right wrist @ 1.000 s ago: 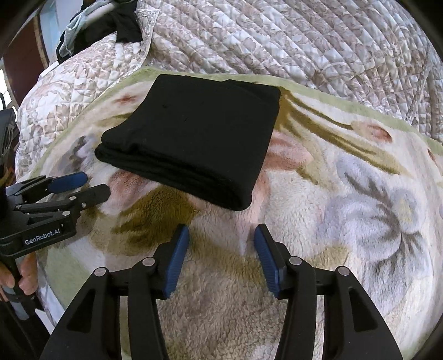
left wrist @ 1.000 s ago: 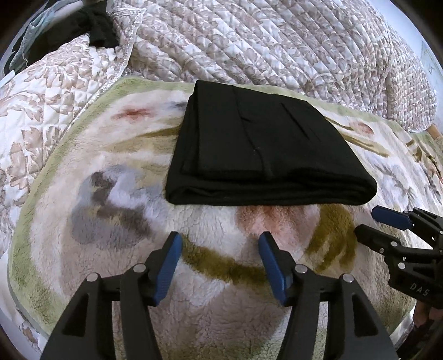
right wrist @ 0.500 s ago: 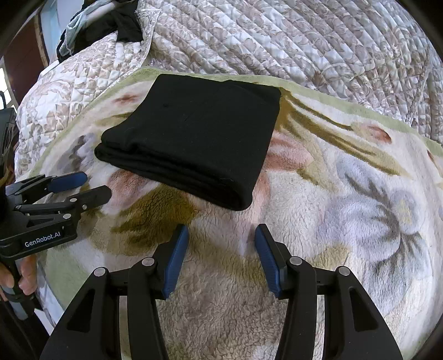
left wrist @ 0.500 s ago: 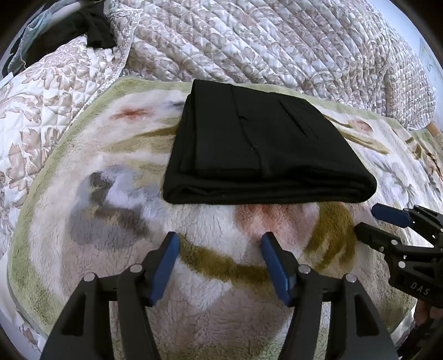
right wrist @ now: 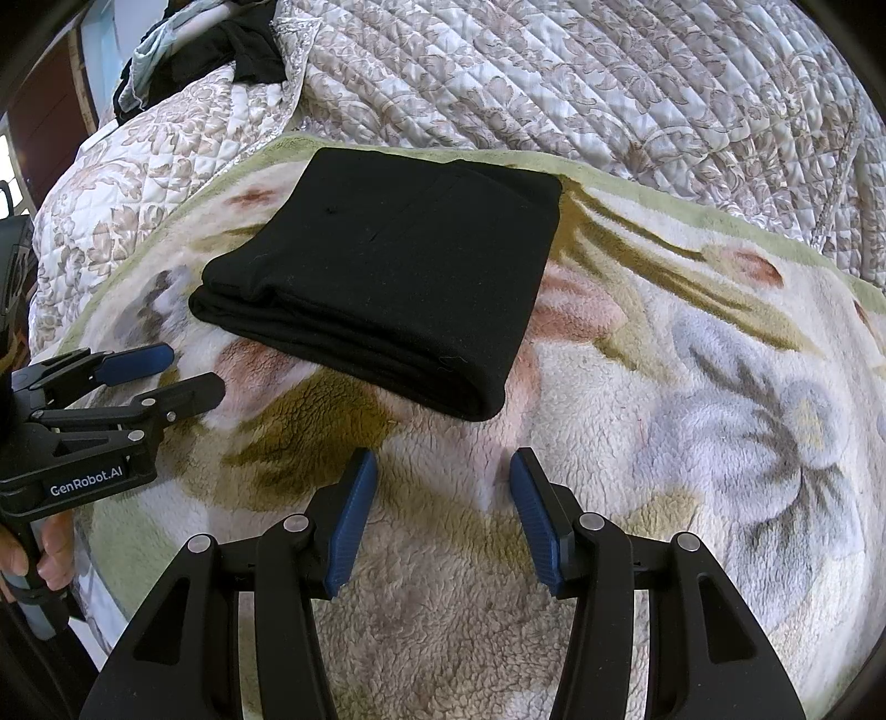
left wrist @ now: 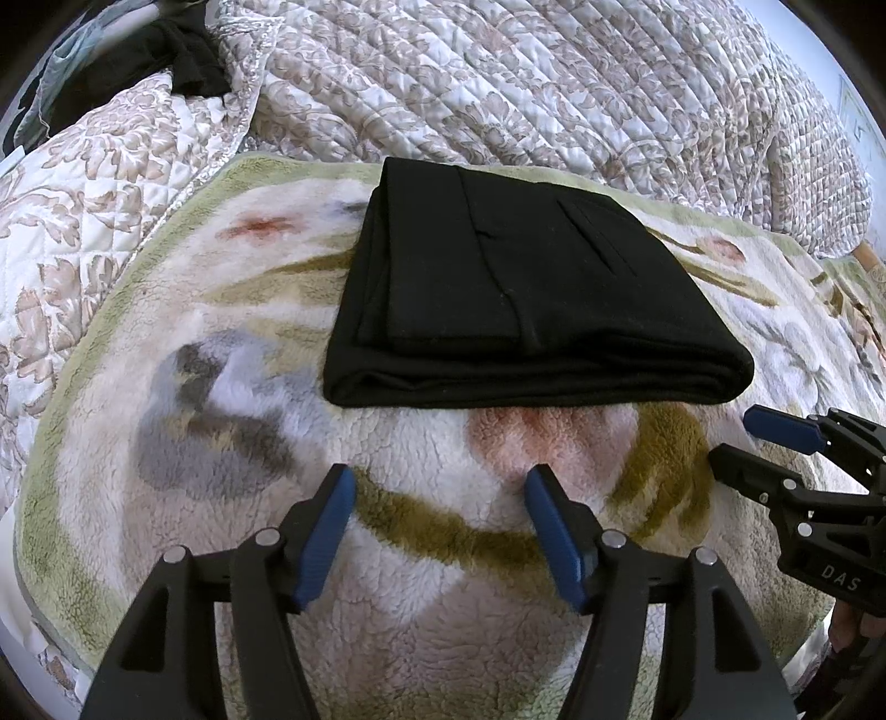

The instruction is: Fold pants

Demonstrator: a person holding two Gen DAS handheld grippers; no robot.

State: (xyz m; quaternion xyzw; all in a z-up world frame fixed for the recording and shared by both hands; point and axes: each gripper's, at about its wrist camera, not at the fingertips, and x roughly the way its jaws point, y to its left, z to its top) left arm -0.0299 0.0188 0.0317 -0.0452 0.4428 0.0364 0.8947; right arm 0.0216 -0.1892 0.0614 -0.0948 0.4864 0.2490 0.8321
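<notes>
The black pants (left wrist: pixel 515 288) lie folded into a flat rectangle on a fleece floral blanket (left wrist: pixel 232 421); they also show in the right wrist view (right wrist: pixel 387 277). My left gripper (left wrist: pixel 437 487) is open and empty, hovering over the blanket just in front of the pants' near edge. My right gripper (right wrist: pixel 440 471) is open and empty, just in front of the pants' near right corner. Each gripper shows in the other's view: the right gripper (left wrist: pixel 742 437) at the right edge, the left gripper (right wrist: pixel 183 371) at the left edge. Neither touches the pants.
A quilted floral bedspread (left wrist: pixel 554 94) is heaped behind the blanket. Dark clothing (right wrist: pixel 232 50) lies at the far left corner of the bed. The blanket's edge (right wrist: pixel 94 531) drops off at the near left, beside the person's hand (right wrist: pixel 50 554).
Both grippers have drawn back slightly from the pants. Both stay open. The pants have not moved.
</notes>
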